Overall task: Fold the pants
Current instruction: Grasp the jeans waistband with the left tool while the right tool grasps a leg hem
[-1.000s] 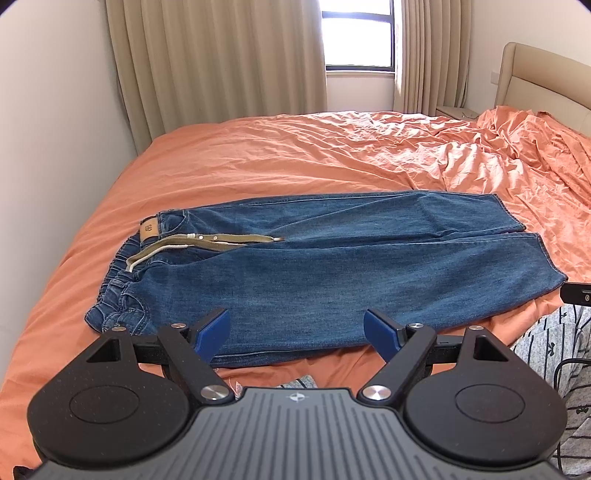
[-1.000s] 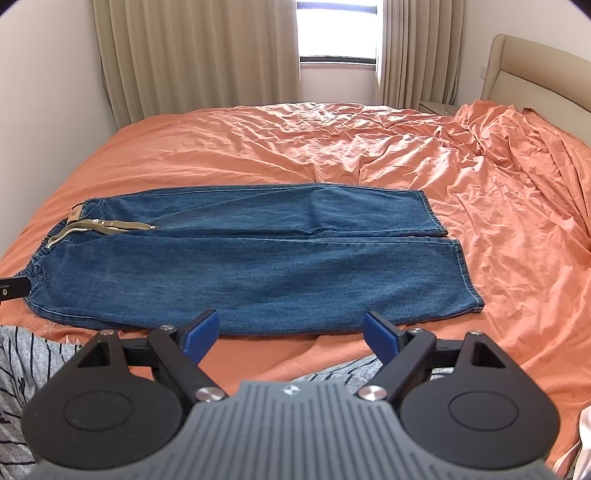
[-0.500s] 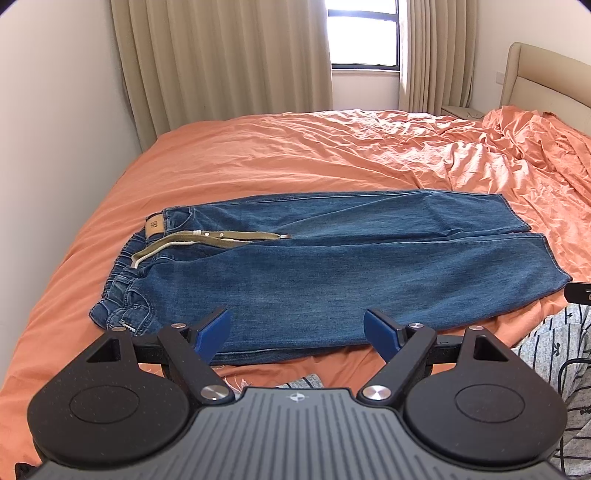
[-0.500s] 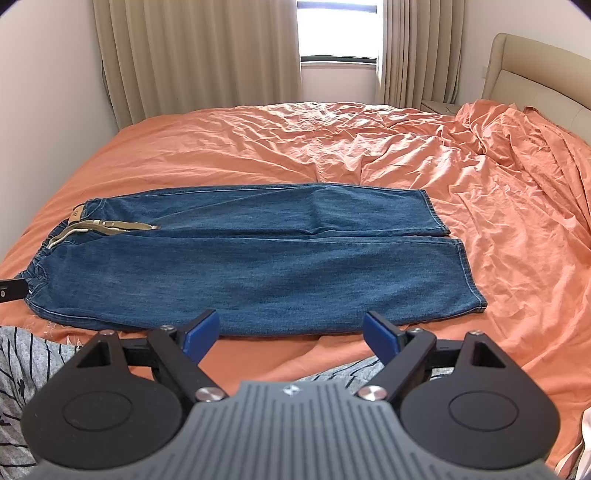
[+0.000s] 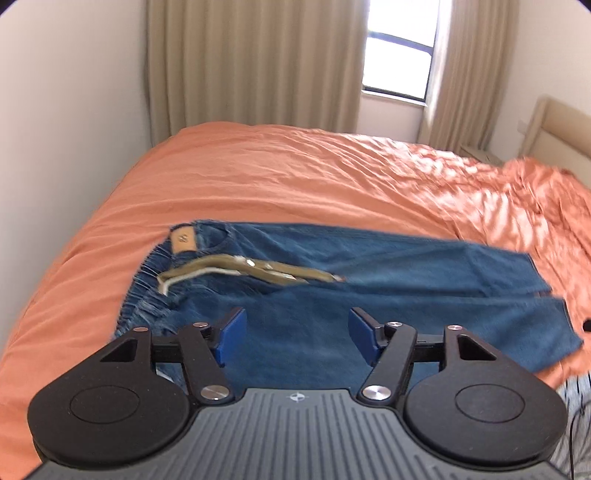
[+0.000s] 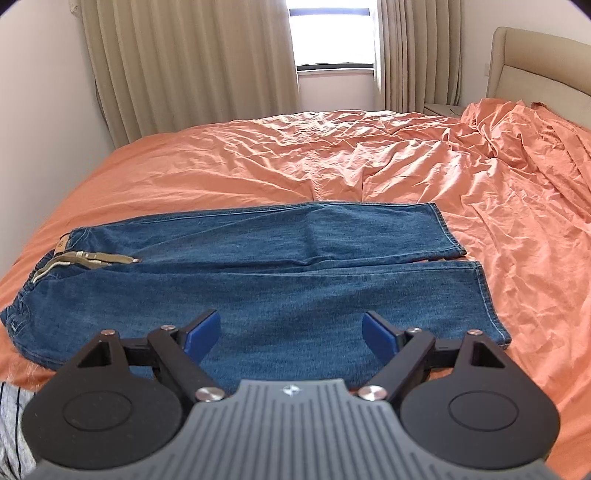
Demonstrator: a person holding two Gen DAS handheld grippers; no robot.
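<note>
My blue denim pants [image 6: 258,280] lie flat, unfolded; left gripper [image 5: 295,334] has just been closing on nothing, right gripper [image 6: 290,334] gapes wide.

A wide bed covered by a wrinkled orange cotton sheet [image 6: 369,166] is seen filling most of both views. A padded beige headboard [image 6: 535,62] is set at the right end, and the sheet is bunched in deeper folds below it. Plain white walls [image 5: 66,110] are seen at the left and behind. Long pleated beige curtains [image 6: 192,62] are hung along the far wall, parted around a dark-framed window [image 6: 332,33], through which bright daylight is admitted. A low pale bedside cabinet [image 6: 441,109] is partly seen beside the headboard.
</note>
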